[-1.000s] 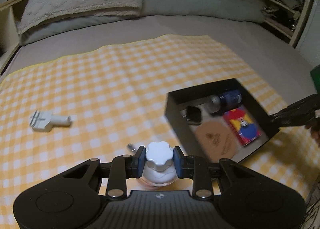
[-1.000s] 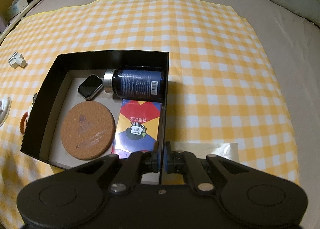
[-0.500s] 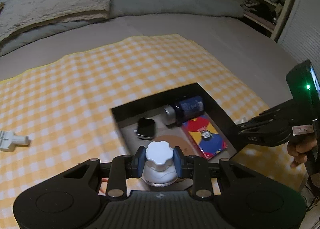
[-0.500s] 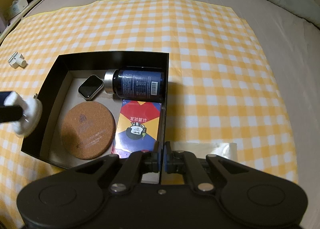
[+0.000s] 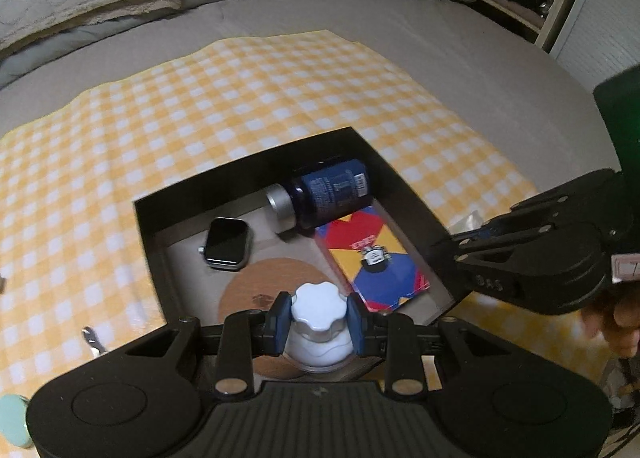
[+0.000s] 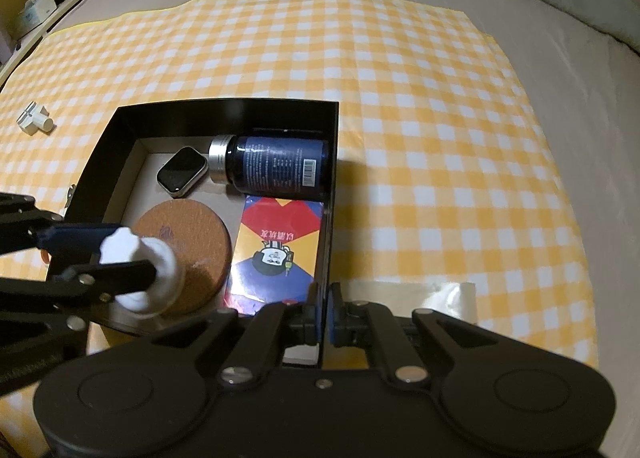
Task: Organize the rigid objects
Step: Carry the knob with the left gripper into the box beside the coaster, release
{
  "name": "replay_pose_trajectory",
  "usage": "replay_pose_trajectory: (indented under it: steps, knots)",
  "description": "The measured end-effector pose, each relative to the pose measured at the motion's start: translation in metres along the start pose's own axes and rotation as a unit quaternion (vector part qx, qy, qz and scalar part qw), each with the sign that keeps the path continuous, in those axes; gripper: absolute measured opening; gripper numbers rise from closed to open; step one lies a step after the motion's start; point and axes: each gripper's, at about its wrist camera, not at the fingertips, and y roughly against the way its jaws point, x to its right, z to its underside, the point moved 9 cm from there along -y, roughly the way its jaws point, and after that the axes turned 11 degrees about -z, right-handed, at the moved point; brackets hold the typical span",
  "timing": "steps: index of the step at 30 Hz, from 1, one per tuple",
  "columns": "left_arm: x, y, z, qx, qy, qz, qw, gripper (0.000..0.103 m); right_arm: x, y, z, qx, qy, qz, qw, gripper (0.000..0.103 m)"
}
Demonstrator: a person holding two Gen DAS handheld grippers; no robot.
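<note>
Yellow-checked cloth (image 6: 400, 77) underlies the black box (image 6: 224, 105); left gripper (image 5: 319, 318) pinches an upright white bottle (image 5: 319, 322), cap toward the camera, seemingly above the cork coaster (image 6: 200, 242); right gripper (image 6: 323, 316) clamps the box wall.

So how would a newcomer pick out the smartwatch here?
Find the black box on the checked cloth. In its far left corner, beside the blue bottle, lies the smartwatch: the only flat, dark-screened rounded rectangle.
</note>
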Motion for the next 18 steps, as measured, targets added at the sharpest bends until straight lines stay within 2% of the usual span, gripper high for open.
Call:
replay_pose_trajectory:
  steps: [7,11,18]
  knots:
    - [0.013,-0.006,0.001,0.003,0.002,0.011,0.9999,0.033,0.000,0.000,-0.002,0.006,-0.001,-0.004,1.000,0.005]
    - [0.018,-0.009,0.004,0.000,-0.001,0.016,0.9999,0.034,0.001,-0.001,-0.002,0.007,-0.001,0.001,1.000,0.011]
    - [0.020,-0.008,0.007,-0.003,-0.010,0.014,0.9998,0.049,0.005,-0.007,0.001,0.000,-0.004,0.009,1.000,0.011]
